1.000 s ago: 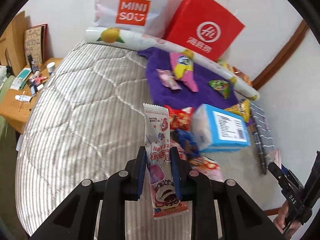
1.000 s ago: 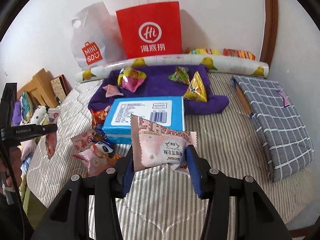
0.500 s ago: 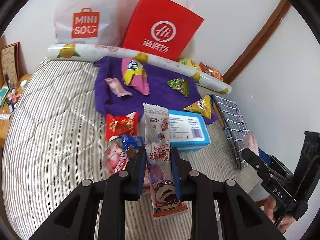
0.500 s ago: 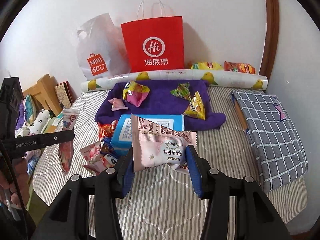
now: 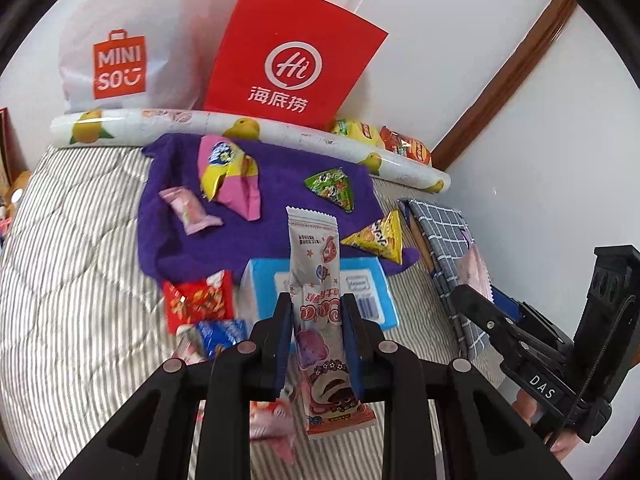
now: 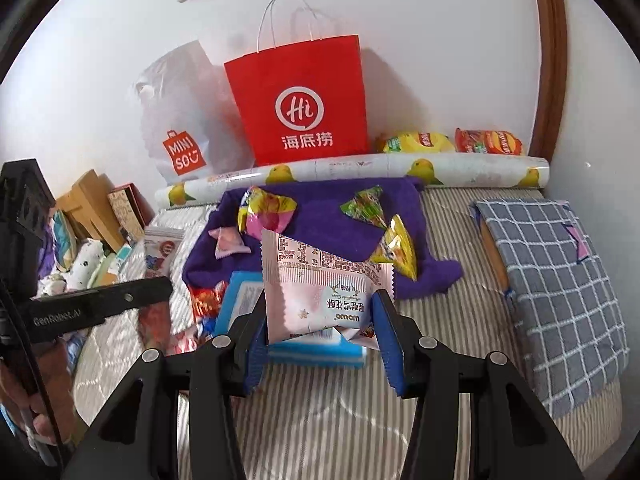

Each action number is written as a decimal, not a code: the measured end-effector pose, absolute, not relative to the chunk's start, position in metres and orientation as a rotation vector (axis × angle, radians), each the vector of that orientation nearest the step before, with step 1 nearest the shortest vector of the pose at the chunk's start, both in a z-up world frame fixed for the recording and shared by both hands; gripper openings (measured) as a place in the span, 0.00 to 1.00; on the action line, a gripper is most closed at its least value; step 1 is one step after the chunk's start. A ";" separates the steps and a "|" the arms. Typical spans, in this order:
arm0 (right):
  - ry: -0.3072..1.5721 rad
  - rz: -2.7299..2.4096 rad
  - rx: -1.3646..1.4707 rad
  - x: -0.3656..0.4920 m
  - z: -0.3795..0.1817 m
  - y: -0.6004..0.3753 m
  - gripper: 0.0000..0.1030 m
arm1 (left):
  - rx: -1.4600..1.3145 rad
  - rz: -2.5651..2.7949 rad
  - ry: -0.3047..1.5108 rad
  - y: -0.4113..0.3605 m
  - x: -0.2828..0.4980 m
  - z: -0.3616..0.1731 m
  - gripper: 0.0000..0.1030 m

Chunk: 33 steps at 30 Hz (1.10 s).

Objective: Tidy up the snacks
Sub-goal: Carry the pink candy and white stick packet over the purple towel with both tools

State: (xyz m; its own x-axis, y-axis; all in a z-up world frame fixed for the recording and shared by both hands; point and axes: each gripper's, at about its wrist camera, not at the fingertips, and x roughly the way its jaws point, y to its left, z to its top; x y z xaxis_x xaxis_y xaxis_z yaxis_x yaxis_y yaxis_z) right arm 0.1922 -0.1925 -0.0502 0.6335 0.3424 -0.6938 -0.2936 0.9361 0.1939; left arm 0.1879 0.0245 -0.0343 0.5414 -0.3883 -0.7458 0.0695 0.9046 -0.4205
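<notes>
Left wrist view: left gripper (image 5: 318,336) is pinching a long snack packet (image 5: 320,304), right gripper (image 6: 324,332) is clamping a pink pouch (image 6: 320,288), both likely needing carrying to the purple cloth (image 5: 280,200).

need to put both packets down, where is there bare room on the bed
Free: striped quilt between blue box and checked cloth; the wide stretch left of purple towel. Crowded: the towel and the packet heap left of the box.

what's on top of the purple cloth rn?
On the purple cloth: a yellow-pink bag, a small pink packet, a green triangle pack and a yellow triangle pack. The blue box and the held snack hide its near edge.
</notes>
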 end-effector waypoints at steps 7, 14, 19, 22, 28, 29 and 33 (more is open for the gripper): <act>0.806 0.371 0.047 0.231 -0.050 -0.184 0.47 | -0.341 -0.273 0.954 0.022 0.224 -0.028 0.22; 0.797 0.392 0.049 0.274 -0.048 -0.176 0.47 | -0.347 -0.231 0.946 0.034 0.267 -0.025 0.22; 0.804 0.400 0.048 0.309 -0.054 -0.166 0.47 | -0.368 -0.189 0.959 0.048 0.297 -0.036 0.22; 0.814 0.410 0.047 0.328 -0.060 -0.157 0.47 | -0.387 -0.164 0.966 0.057 0.311 -0.044 0.22; 0.839 0.437 0.037 0.359 -0.077 -0.144 0.47 | -0.419 -0.121 0.971 0.073 0.332 -0.060 0.22; 0.844 0.440 0.033 0.361 -0.079 -0.142 0.47 | -0.426 -0.117 0.975 0.075 0.334 -0.064 0.22; 0.878 0.457 0.013 0.376 -0.095 -0.132 0.47 | -0.443 -0.104 0.993 0.081 0.342 -0.077 0.22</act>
